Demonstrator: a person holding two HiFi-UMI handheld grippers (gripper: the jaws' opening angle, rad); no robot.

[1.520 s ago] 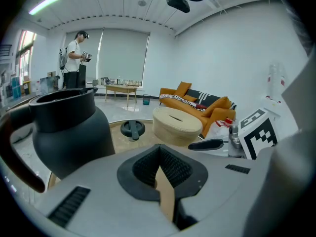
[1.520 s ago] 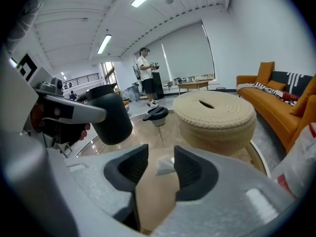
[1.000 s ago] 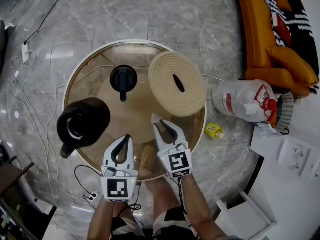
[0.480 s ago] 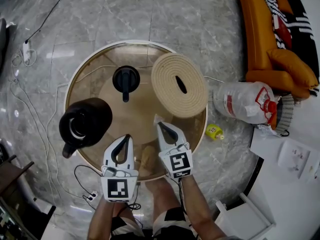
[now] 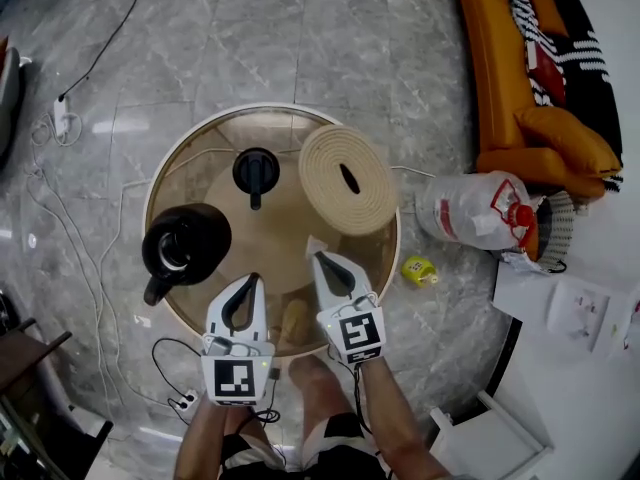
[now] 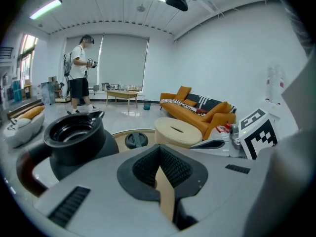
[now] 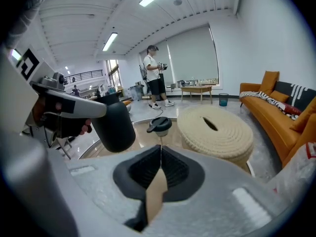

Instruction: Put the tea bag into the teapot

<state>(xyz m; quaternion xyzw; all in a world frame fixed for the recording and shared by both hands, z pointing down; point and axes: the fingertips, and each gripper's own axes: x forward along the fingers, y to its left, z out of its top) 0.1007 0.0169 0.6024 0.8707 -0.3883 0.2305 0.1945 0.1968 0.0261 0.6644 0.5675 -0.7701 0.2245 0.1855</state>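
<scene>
- Firstly, at the left edge of the round glass bench (image 5: 270,108) stands the dark, glossy teapot (image 5: 185,248), its mouth open and its handle toward the near rim.
- Left gripper (image 5: 251,280): the jaws are pressed together with nothing between them.
- The flat black lid (image 5: 256,171) lies apart, farther back.
- Right gripper (image 5: 314,254): the jaws pinch the small white tea bag (image 5: 309,242), a thin sliver jutting past the tips toward the coiled rope disc (image 5: 348,178).
- Bare glass lies between the tea bag and the teapot.

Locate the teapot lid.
Head view: the lid lies on the round table, right of the teapot and left of the woven rope disc.
</scene>
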